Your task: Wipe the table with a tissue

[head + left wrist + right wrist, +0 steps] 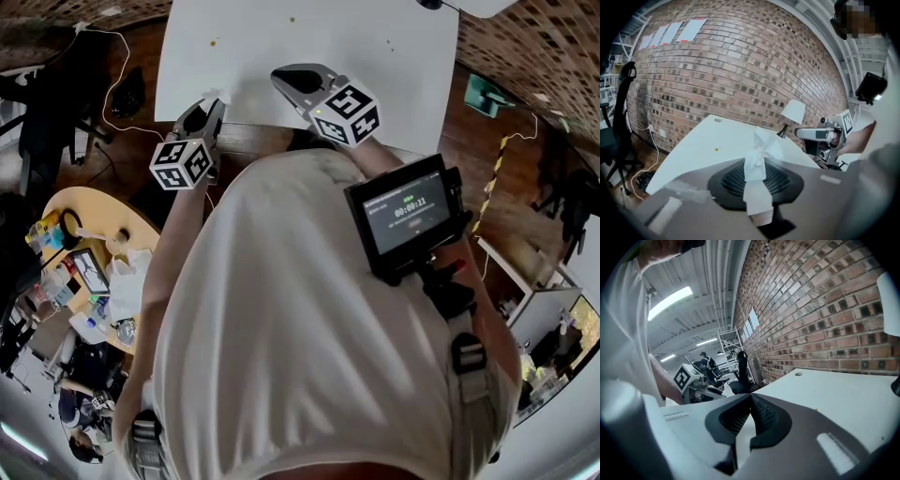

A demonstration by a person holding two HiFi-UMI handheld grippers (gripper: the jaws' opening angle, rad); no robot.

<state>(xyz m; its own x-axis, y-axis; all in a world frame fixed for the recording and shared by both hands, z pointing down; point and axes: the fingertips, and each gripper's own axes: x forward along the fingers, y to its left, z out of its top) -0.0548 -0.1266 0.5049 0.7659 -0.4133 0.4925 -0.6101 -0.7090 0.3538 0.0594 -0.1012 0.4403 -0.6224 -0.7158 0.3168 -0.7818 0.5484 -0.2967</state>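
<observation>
A twisted white tissue (756, 174) is clamped between the pads of my left gripper (757, 161), its loose end sticking up past the tips. In the head view the left gripper (210, 105) hovers at the near edge of the white table (375, 56), the tissue (215, 93) just over that edge. My right gripper (289, 79) reaches over the same edge to its right; its jaws meet at the tips with nothing between them (750, 396). Small brownish specks (214, 42) dot the tabletop, and a yellow speck (716, 149) shows ahead of the left gripper.
A brick wall (740, 70) backs the table, and a white lamp (792, 113) stands at its far side. A black office chair (618, 122) and a cable (642, 168) are left of the table. A round wooden table (98, 211) with clutter stands at my left.
</observation>
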